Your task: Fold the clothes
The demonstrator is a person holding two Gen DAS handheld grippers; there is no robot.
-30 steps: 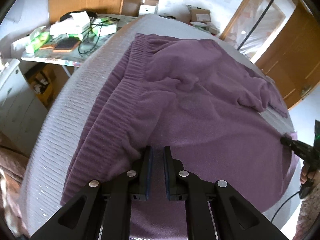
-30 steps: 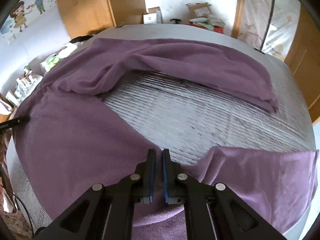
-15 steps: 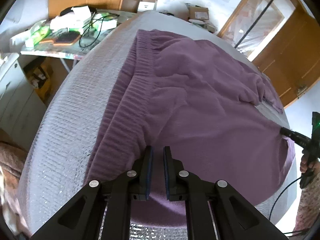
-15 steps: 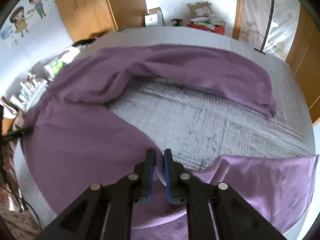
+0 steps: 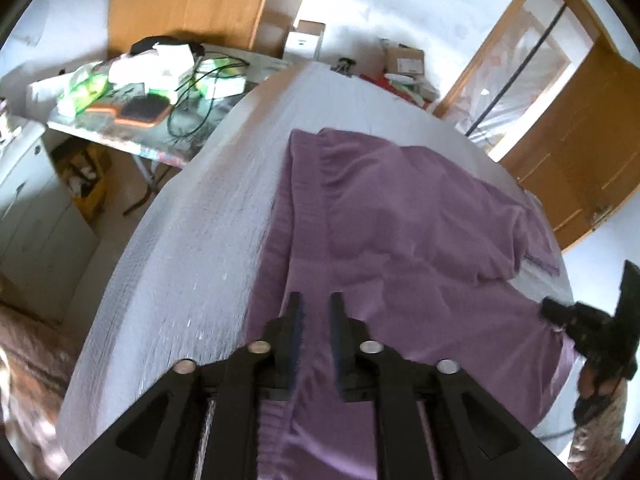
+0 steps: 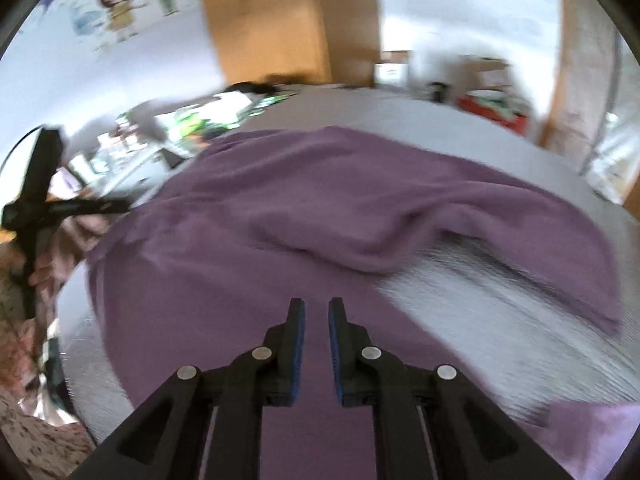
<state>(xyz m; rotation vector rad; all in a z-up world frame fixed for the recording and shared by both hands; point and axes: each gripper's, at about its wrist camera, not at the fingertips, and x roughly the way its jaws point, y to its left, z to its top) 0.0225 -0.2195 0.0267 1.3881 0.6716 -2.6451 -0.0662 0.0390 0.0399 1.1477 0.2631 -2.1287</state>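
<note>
No legible text, label, brand, number or sign appears in either view. The cardboard boxes (image 5: 404,60) at about 1 o'clock in the left wrist view bear pale labels too small and blurred to read. The wall decal (image 6: 120,4) at about 11 o'clock in the right wrist view shows cartoon figures only, with no readable lettering.

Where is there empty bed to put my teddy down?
Bare grey bed runs along the left of the purple sweater, up to the far edge. A smaller bare patch sits below its folded sleeve. The side table is crowded.
</note>
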